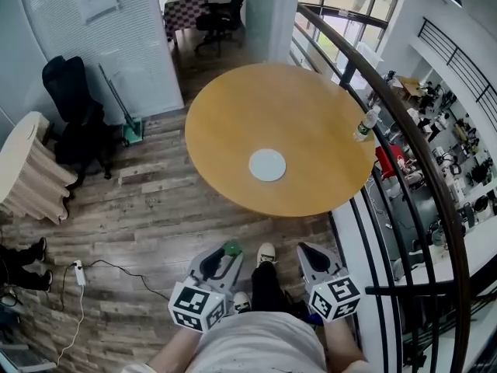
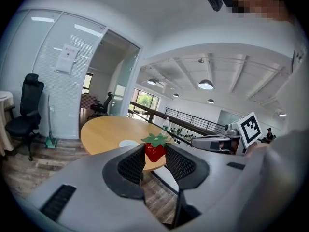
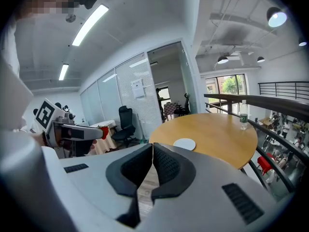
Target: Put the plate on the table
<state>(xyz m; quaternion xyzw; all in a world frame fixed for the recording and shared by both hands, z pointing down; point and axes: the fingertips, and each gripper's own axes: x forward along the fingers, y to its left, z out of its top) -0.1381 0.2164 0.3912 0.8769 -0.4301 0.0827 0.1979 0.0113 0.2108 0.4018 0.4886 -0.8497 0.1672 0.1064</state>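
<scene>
Lower centre-left: left gripper [image 1: 220, 256] pinches a strawberry [image 2: 154, 150], jaws part-way apart on it. Mid-frame: plate [image 1: 267, 165] lies flat on the round table [image 1: 225, 123], well apart from both grippers. Lower centre-right: right gripper [image 1: 311, 253], jaws closed together, empty. Bottle [image 1: 365, 124] at the table's right edge.

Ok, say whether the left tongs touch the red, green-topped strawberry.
Touching. In the left gripper view, the left tongs pinch the red, green-topped strawberry between both pads.
</scene>
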